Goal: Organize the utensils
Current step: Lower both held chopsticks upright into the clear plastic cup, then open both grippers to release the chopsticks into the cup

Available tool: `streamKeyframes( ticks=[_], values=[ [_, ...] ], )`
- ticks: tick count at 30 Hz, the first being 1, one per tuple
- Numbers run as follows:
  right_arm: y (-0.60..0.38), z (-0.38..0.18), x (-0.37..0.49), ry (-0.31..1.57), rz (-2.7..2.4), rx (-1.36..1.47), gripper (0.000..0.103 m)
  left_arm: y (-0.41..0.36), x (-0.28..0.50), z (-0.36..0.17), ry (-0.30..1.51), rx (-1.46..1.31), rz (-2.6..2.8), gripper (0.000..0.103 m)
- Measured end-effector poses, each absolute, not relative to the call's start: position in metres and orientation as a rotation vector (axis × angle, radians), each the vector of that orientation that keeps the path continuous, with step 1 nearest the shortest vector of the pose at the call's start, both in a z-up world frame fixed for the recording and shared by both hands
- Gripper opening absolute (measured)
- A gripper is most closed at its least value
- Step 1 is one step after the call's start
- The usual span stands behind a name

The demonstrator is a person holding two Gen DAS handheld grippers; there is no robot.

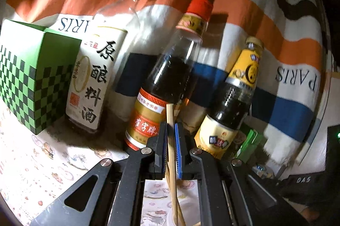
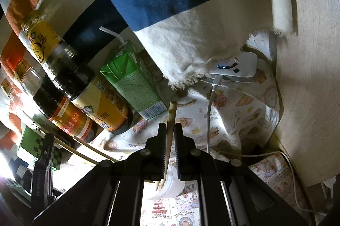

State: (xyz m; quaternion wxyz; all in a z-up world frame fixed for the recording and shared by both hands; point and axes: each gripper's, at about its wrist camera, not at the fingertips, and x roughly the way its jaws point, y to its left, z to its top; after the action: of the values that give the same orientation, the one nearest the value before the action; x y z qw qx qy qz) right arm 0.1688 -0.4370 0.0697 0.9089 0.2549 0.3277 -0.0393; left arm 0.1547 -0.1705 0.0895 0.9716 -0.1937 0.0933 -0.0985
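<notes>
My left gripper [image 1: 171, 130] is shut on a wooden chopstick [image 1: 170, 117] that stands nearly upright between its blue pads; its lower end reaches down towards a white cup [image 1: 172, 219] at the bottom edge. My right gripper [image 2: 170, 130] is shut on a pair of wooden chopsticks [image 2: 171, 113], whose tips point down into the white cup [image 2: 170, 185] below the jaws. The left gripper's arm [image 2: 42, 164] shows at the left in the right wrist view.
Behind stand a clear cooking-wine bottle [image 1: 99, 69], a dark vinegar bottle [image 1: 167, 81], a soy sauce bottle [image 1: 231, 103], a green checked box [image 1: 31, 77] and a green drink carton [image 2: 133, 79]. A striped towel [image 1: 233, 13] hangs behind. A white charger [image 2: 238, 64] with cable lies right.
</notes>
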Motion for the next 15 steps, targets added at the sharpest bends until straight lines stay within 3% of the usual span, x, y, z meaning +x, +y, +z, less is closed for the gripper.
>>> streamKeyframes(
  ticks=[15],
  values=[
    [-0.444,0.076,0.161,0.657,-0.093,0.527,0.01,-0.195,0.171,0.077,0.28,-0.305,-0.236,0.006]
  ],
)
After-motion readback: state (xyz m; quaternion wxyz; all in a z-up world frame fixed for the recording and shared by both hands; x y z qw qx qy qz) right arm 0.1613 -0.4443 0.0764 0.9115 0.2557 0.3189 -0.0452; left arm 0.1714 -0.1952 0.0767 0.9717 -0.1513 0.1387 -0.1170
